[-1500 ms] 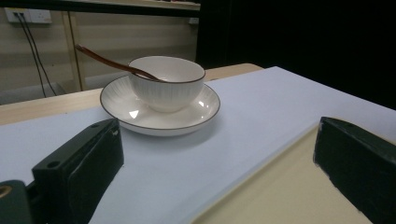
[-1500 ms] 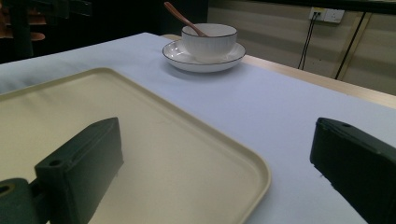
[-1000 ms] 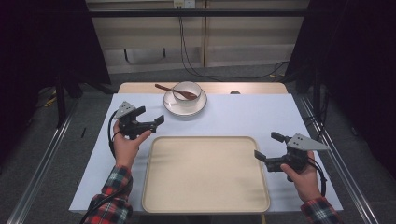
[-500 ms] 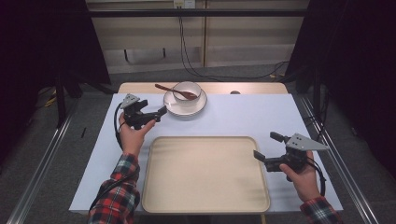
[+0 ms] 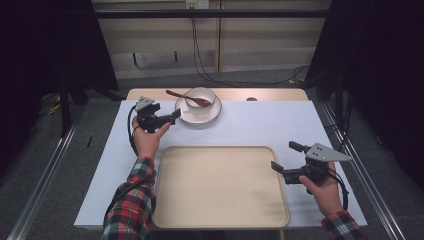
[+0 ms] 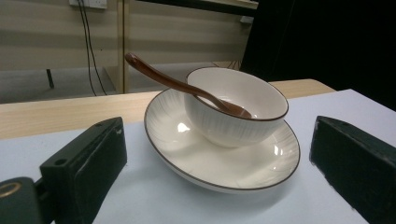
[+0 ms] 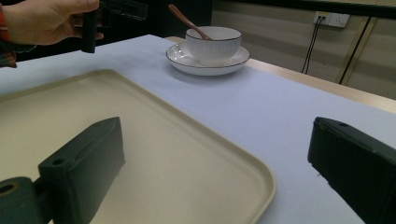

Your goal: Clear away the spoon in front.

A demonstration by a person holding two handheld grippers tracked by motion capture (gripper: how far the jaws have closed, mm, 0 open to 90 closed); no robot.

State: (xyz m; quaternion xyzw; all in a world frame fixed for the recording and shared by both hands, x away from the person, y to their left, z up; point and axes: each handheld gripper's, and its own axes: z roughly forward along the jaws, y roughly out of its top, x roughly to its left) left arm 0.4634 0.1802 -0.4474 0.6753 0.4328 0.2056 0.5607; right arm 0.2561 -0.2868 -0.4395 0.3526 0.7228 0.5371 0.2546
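The left gripper [image 5: 172, 116] hovers just beside the saucer [image 5: 199, 116] near the desk's far edge, jaws spread wide and empty. The bowl [image 6: 236, 109] sits on that saucer with 1 spoon [image 6: 182, 84] leaning in it. Nothing is lifted yet; the tray [image 5: 220, 220] is bare. The right gripper [image 5: 280, 170] waits with jaws spread at the tray's right edge.

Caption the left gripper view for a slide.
Open left tool faces a white ribbed bowl holding a brown spoon, set on a brown-rimmed white saucer.

Pale panelled wall [image 5: 165, 40] (cables hanging), grey floor [image 5: 45, 165].
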